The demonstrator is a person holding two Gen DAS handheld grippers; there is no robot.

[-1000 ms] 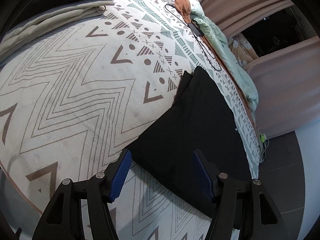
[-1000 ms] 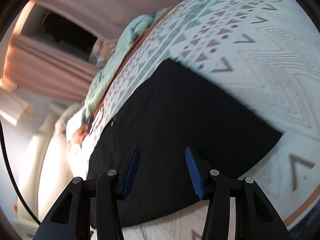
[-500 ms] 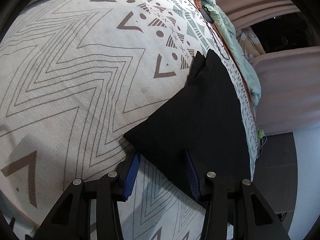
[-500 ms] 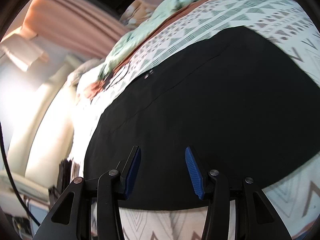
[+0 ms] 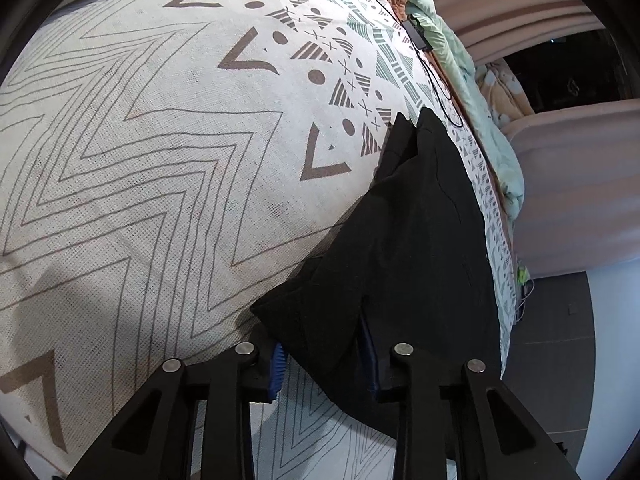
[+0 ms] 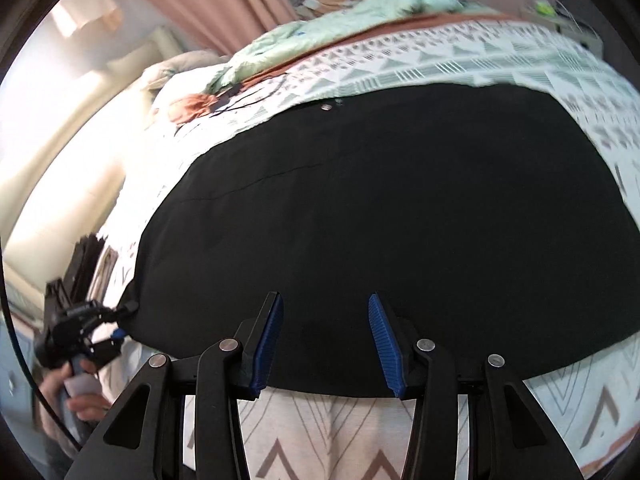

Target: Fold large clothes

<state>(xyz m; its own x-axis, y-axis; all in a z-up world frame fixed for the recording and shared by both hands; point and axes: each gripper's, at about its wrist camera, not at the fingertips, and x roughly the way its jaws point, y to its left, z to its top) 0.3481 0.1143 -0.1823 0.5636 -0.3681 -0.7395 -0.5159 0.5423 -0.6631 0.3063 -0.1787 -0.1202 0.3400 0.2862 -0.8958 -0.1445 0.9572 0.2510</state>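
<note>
The black garment (image 5: 416, 248) lies flat on the patterned bed cover (image 5: 160, 140), toward the bed's edge. Since a second ago the left gripper (image 5: 324, 364) has dropped onto the garment's near corner and its fingers, wide apart then, are closing with the cloth bunched between them. That looks like the grab that starts a fold. The right gripper (image 6: 326, 344) has swung across to the garment's near edge; its fingers stand part open with cloth lying between them, gripping nothing. No brand, label or writing is legible anywhere.
</note>
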